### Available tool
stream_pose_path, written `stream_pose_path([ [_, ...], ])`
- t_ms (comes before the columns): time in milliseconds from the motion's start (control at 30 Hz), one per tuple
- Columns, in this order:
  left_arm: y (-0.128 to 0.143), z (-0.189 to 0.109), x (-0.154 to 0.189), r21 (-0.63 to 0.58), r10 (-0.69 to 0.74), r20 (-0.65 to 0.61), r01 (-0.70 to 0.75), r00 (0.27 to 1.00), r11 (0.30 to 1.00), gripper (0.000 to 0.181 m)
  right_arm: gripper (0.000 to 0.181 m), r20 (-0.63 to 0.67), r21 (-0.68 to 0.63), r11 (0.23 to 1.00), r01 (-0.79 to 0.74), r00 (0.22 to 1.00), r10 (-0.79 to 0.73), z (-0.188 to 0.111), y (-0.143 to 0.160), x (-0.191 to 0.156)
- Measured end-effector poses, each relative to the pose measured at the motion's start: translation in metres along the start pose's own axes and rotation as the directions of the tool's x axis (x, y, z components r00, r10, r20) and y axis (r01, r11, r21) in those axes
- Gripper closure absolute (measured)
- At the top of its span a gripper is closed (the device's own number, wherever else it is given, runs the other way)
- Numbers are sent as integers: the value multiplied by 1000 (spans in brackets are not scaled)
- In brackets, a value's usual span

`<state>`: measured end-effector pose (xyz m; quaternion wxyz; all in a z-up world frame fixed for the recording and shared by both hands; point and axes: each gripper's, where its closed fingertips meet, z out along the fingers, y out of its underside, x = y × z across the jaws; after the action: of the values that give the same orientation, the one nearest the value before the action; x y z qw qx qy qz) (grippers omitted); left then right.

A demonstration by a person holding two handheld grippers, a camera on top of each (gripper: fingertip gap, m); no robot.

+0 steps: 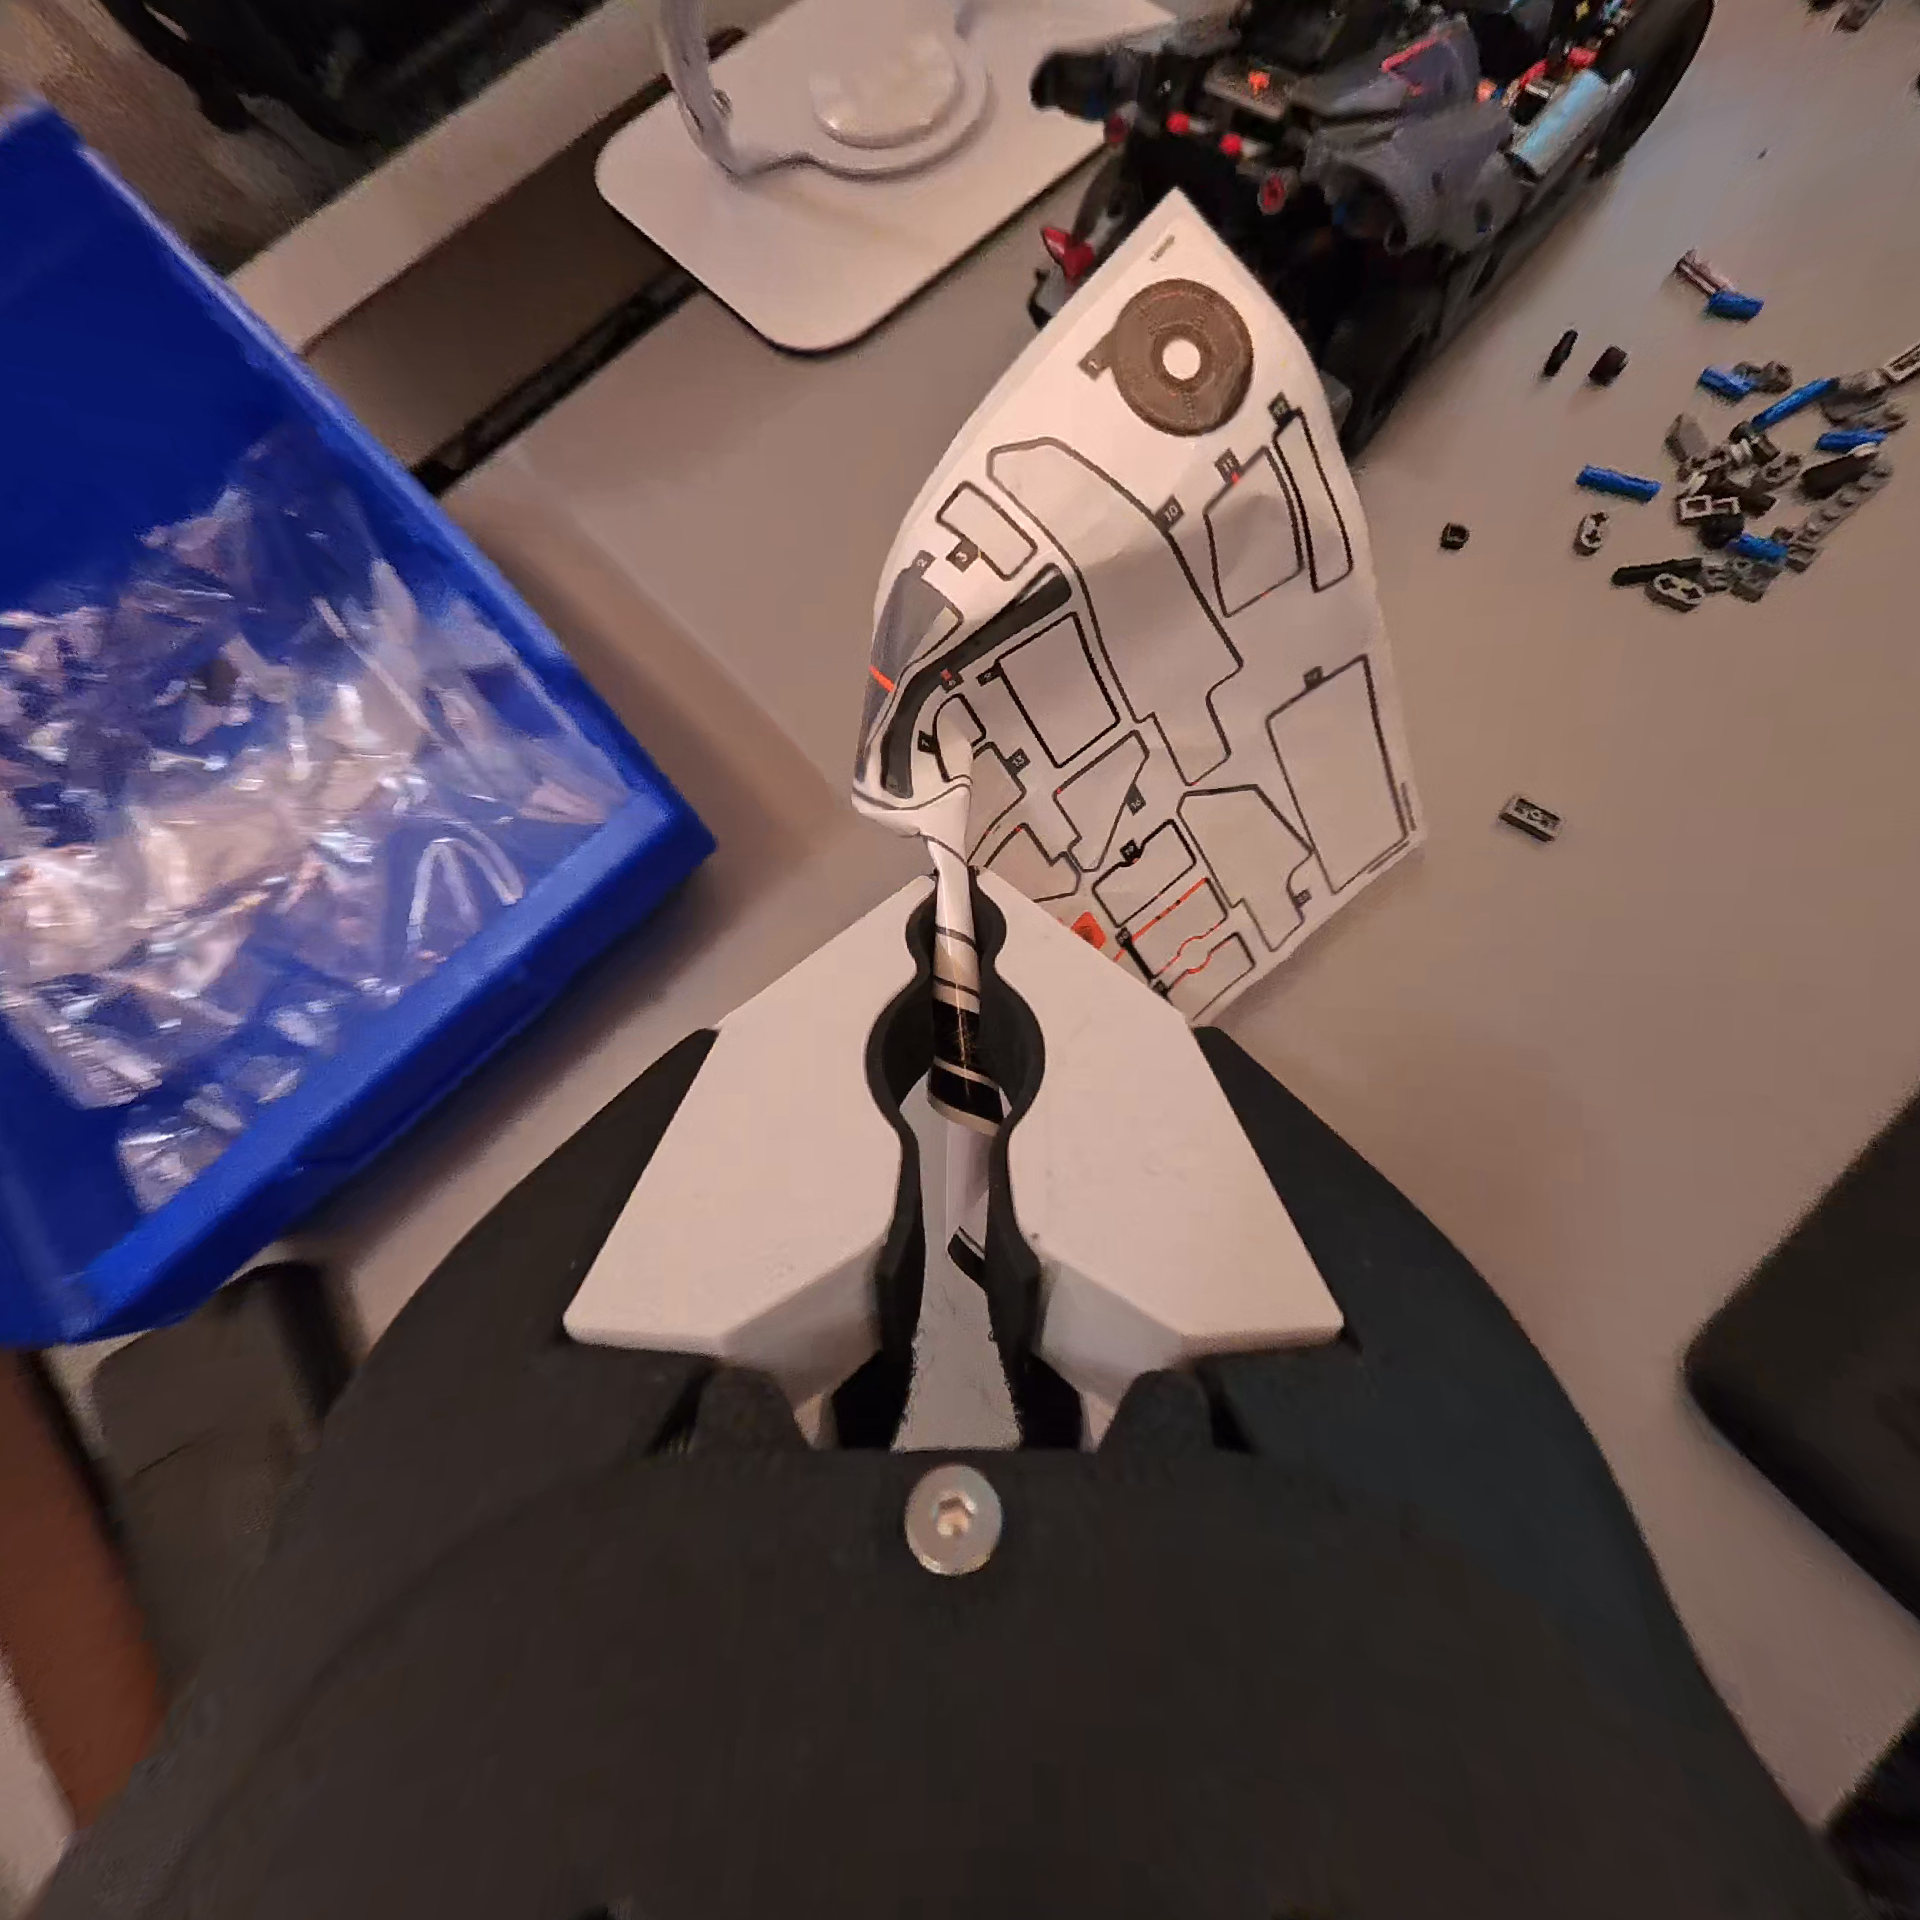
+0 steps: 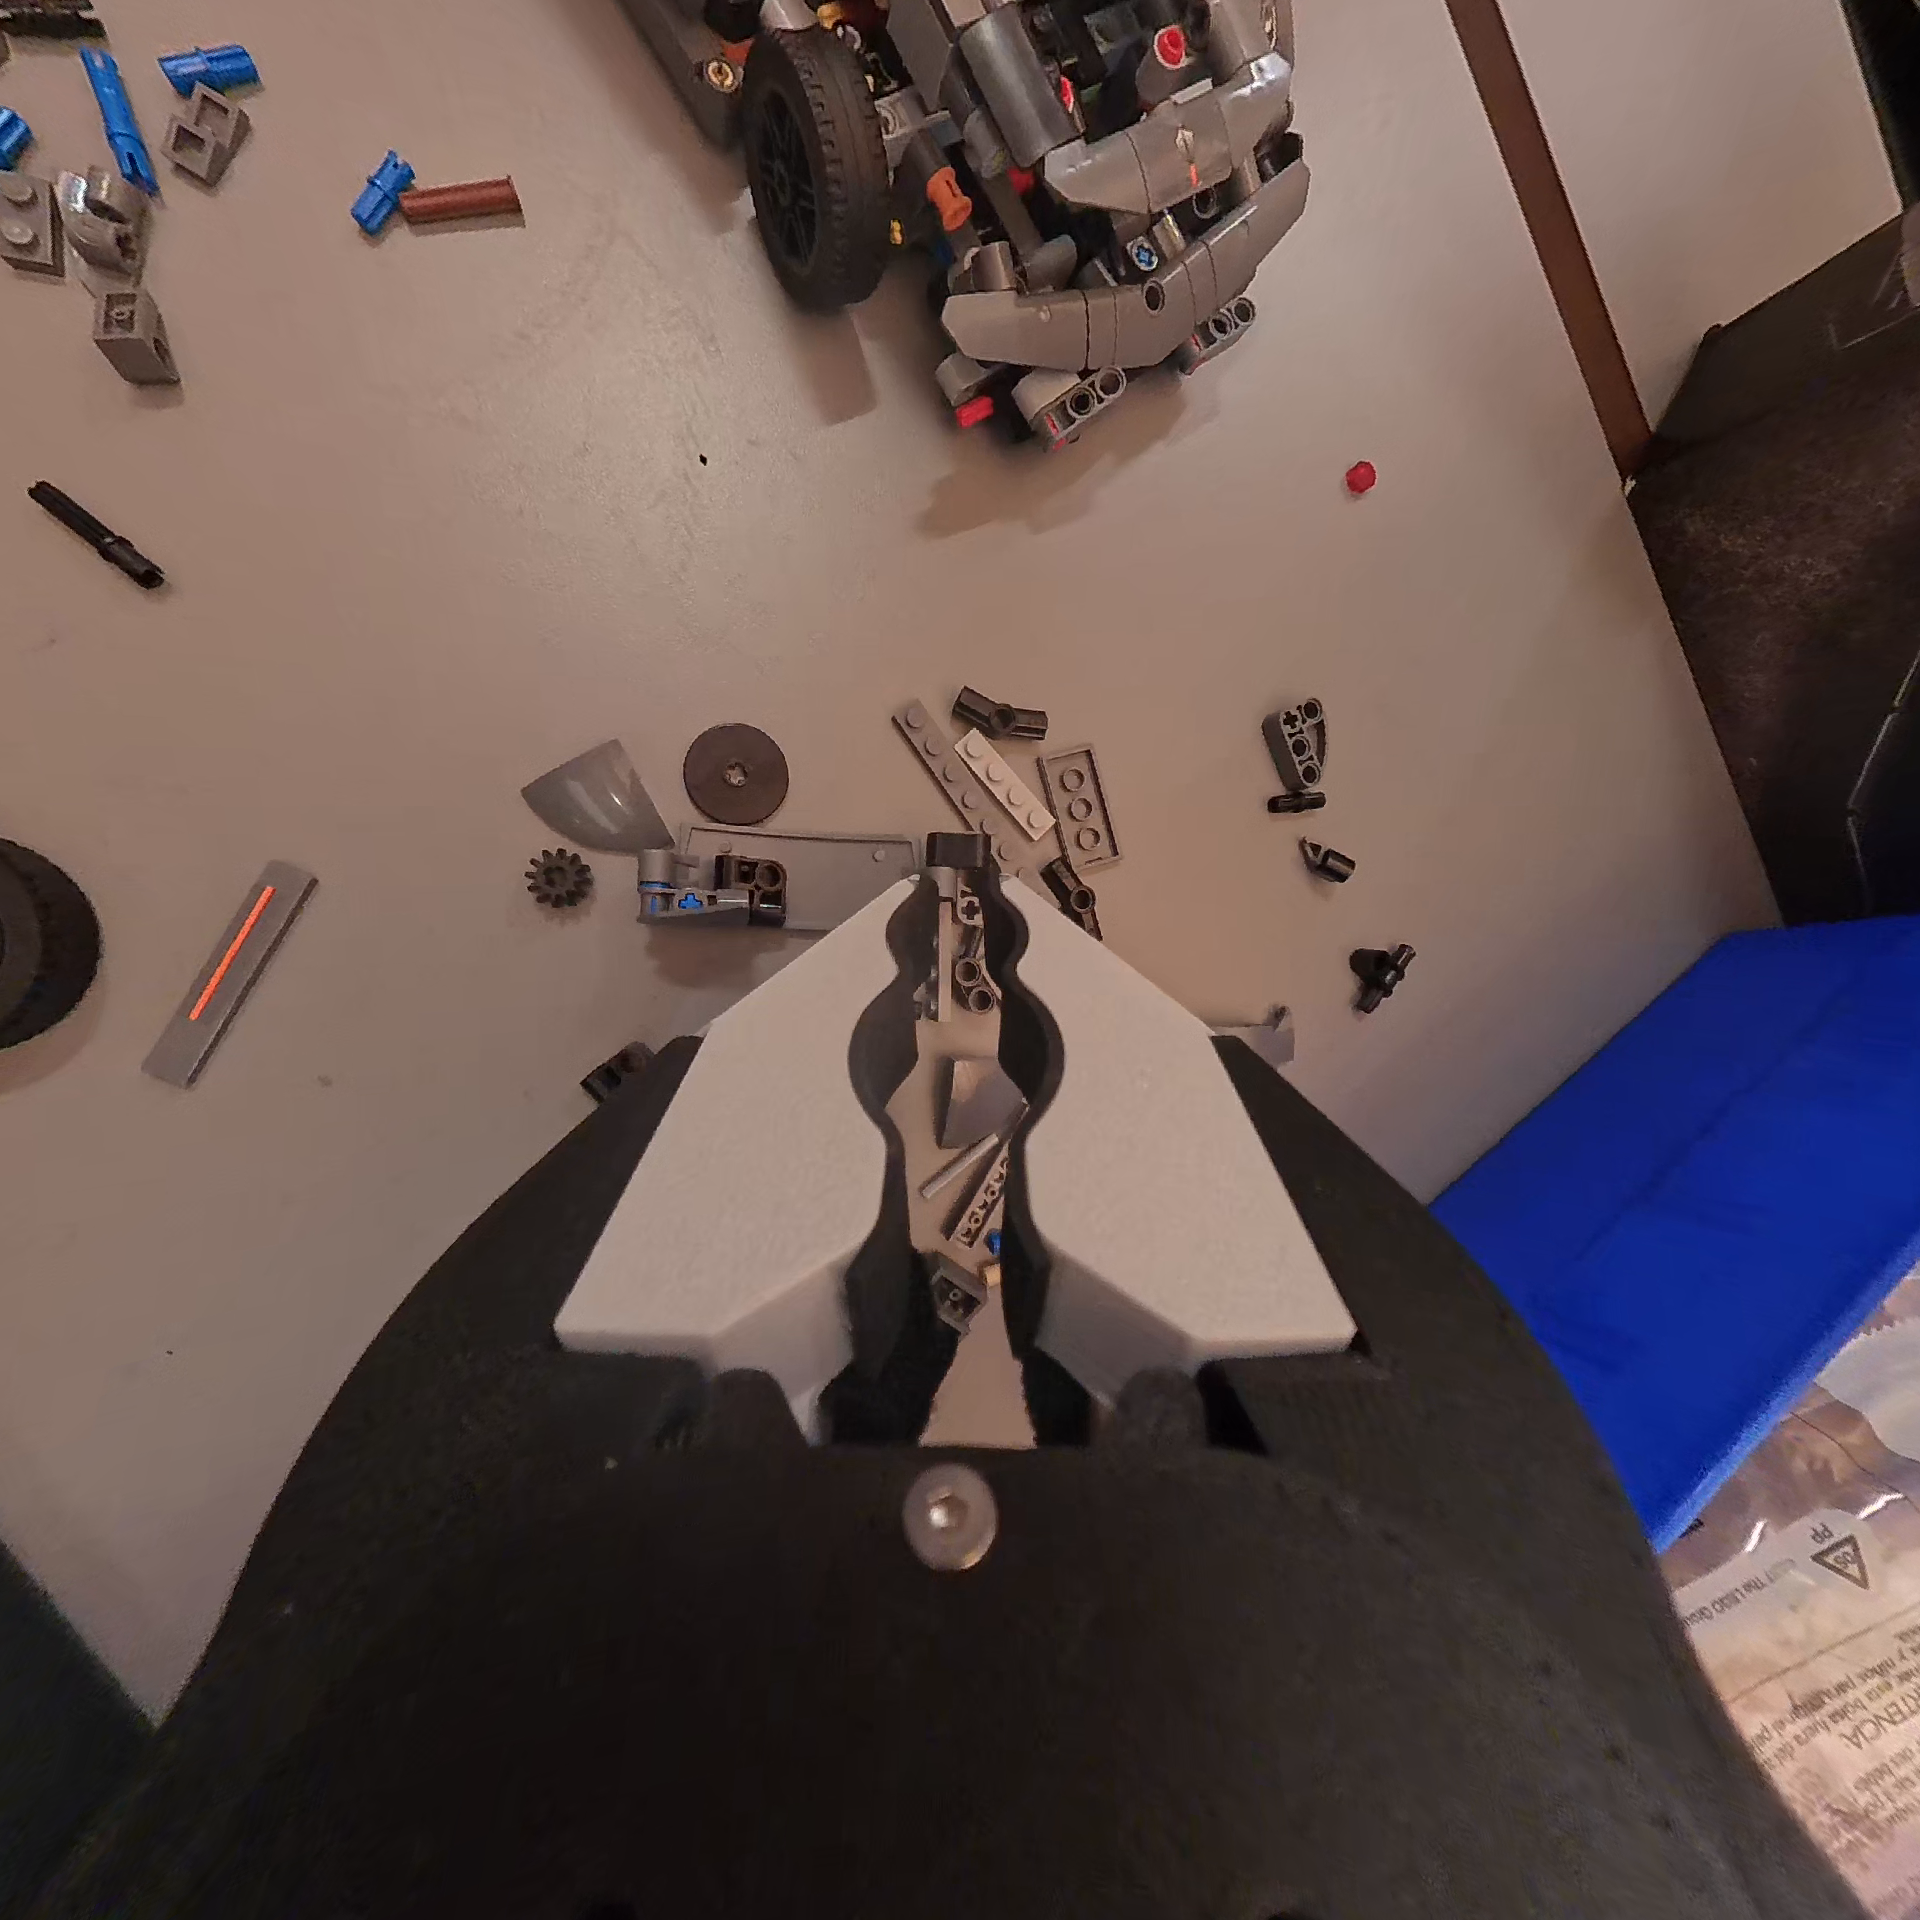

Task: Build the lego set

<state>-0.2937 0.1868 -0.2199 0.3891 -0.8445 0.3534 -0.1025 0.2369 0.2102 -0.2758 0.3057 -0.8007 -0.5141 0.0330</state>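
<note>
Your left gripper (image 1: 951,894) has its fingers pressed together on a crumpled corner of the sticker sheet (image 1: 1153,665), which stands up from the tips at frame centre, printed side toward the camera. Holding it by one corner probably keeps the stickers clear and readable, though the pinch has creased it.

Your right gripper (image 2: 956,883) looks nearly shut, with only a narrow slot between the fingers. Through the slot you see loose parts (image 2: 997,790) on the table (image 2: 520,582); a small black piece (image 2: 954,850) sits right at the tips, but I cannot tell whether you are pinching it or hovering over it.

At upper centre right in the right wrist view sits the car (image 2: 1049,187), part-built, well apart from the tips. A blue bin (image 1: 312,779) of bags fills the left of the left wrist view, likely kept close for supply.
</note>
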Motion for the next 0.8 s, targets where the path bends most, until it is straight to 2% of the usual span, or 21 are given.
stream_pose_path([
  [67, -2, -18, -6, -10, 9, 4, -8, 1000, 1000, 181, 175, 0, -2, 1000, 1, 1000, -1, 0, 0, 0],
  [133, 8, -30, -10, -50, 6, -4, -6, 1000, 999, 181, 175, -3, -1, 1000, -1, 1000, 1, 0, 0, 1],
  [200, 26, -34, -10, -96, -14, -20, 12, 1000, 995, 181, 175, -10, 3, 1000, -7, 1000, 7, -2, 0, 2],
  [300, 64, -24, -6, -196, -70, -52, 59, 996, 979, 178, 174, -24, 14, 1000, -27, 999, 28, -5, -1, 7],
  [400, 101, -11, -10, -287, -95, -32, 82, 995, 955, 164, 174, -32, 29, 999, -45, 998, 46, -7, -2, 10],
  [467, 111, -5, -7, -304, -128, -57, 105, 990, 947, 153, 174, -34, 31, 999, -45, 998, 46, -8, -3, 10],
  [533, 117, -4, -8, -340, -125, -56, 99, 991, 935, 130, 174, -36, 28, 999, -41, 998, 42, -8, -3, 10],
  [633, 116, -11, -13, -395, -124, -43, 97, 991, 913, 94, 174, -37, 27, 999, -39, 999, 40, -8, -3, 10],
  [700, 102, -18, -19, -382, -114, -20, 98, 993, 919, 89, 174, -44, 35, 998, -45, 998, 47, -9, -4, 12],
  [800, 50, -18, -10, -260, -113, -58, 95, 992, 961, 88, 174, -49, 46, 997, -65, 997, 67, -11, -5, 14],
])
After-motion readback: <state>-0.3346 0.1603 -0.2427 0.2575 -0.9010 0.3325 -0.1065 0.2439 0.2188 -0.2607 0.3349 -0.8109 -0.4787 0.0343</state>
